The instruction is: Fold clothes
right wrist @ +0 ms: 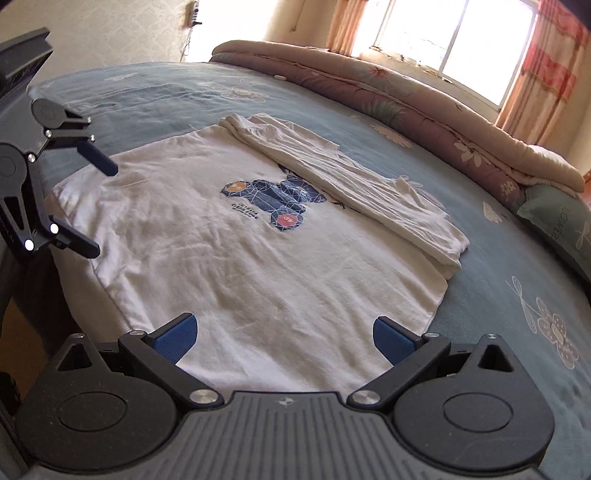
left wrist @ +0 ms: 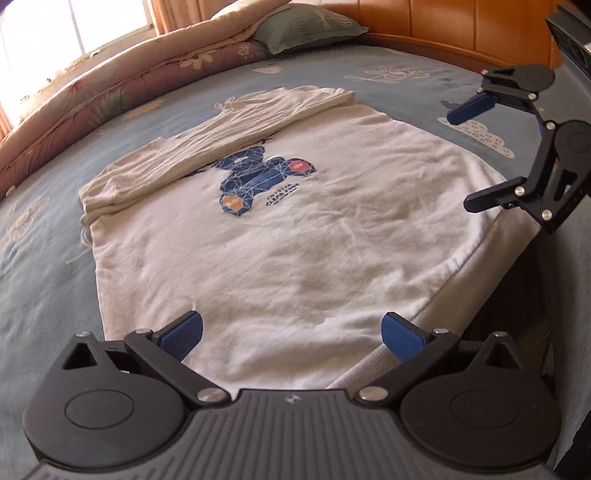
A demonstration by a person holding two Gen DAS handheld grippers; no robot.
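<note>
Nearest to me in the left wrist view, my left gripper [left wrist: 291, 334] has its two blue-padded fingers spread wide apart with nothing between them, hovering over the near hem of the white T-shirt [left wrist: 266, 236]. In the right wrist view my right gripper [right wrist: 282, 338] stands the same way, fingers well apart and empty, over the shirt's other near corner.

The T-shirt lies flat, print side up, on the blue floral bed sheet [left wrist: 40, 266], its near edge running along the mattress edge toward 5 o'clock in the left view. From the left camera I see my right gripper at 2 o'clock, above the shirt's side edge, jaws parted. From the right camera my left gripper shows at 9 o'clock, also parted, over the opposite side of the shirt.

Further out, near the middle of both views, sits the blue bear print [left wrist: 264, 177] with small lettering beside it. Just beyond the print, the shirt's upper part and sleeves are folded over into a long wrinkled band [left wrist: 207, 155] that covers the top edge of the print.

Past the shirt, a rolled pink and beige quilt [left wrist: 110, 85] runs along the far side of the bed at 10 to 11 o'clock in the left view. A green pillow [left wrist: 314, 26] lies at 12 o'clock against the wooden headboard [left wrist: 461, 29]. The window [right wrist: 450, 40] with curtains shines at 1 o'clock in the right view.
</note>
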